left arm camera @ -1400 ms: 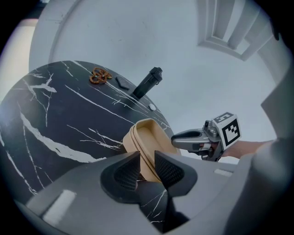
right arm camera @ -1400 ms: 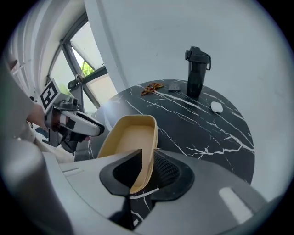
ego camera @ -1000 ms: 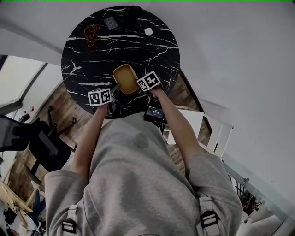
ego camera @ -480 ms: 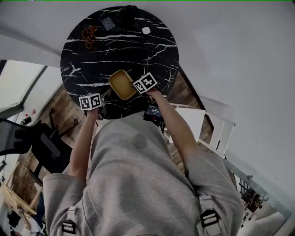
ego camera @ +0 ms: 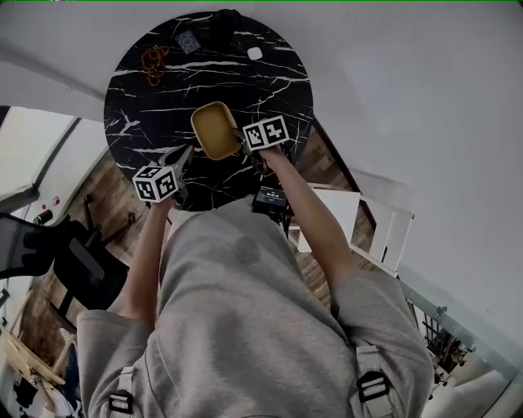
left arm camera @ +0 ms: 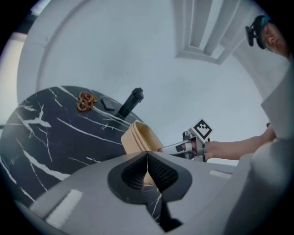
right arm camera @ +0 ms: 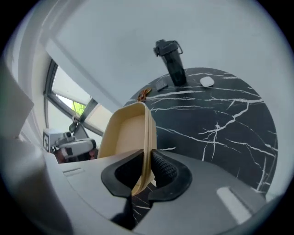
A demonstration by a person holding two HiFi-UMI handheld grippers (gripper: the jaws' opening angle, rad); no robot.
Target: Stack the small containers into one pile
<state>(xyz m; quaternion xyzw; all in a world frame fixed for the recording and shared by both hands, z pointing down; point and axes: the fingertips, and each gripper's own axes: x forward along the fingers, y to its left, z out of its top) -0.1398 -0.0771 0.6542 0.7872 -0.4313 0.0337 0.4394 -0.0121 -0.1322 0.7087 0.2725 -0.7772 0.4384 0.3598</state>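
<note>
In the head view, the round black marble table is carrying a tan container near its close edge, with the right gripper touching the container's right rim and the left gripper hanging just beside it, clear of it. A dark bottle, a small white object and an orange tangle are sitting along the far edge, well apart from the container. In the left gripper view, the left gripper is showing its jaws pressed together with nothing between them, having just closed. Beyond them the container is standing tilted over the table, and the right gripper is reaching in from the right to its rim. In the right gripper view, the right gripper is pinching the container by its thin side wall, the jaws narrow and having just been closing on it. The container is tipping up on edge, its hollow facing the left gripper, while the bottle is standing upright at the table's far edge.
</note>
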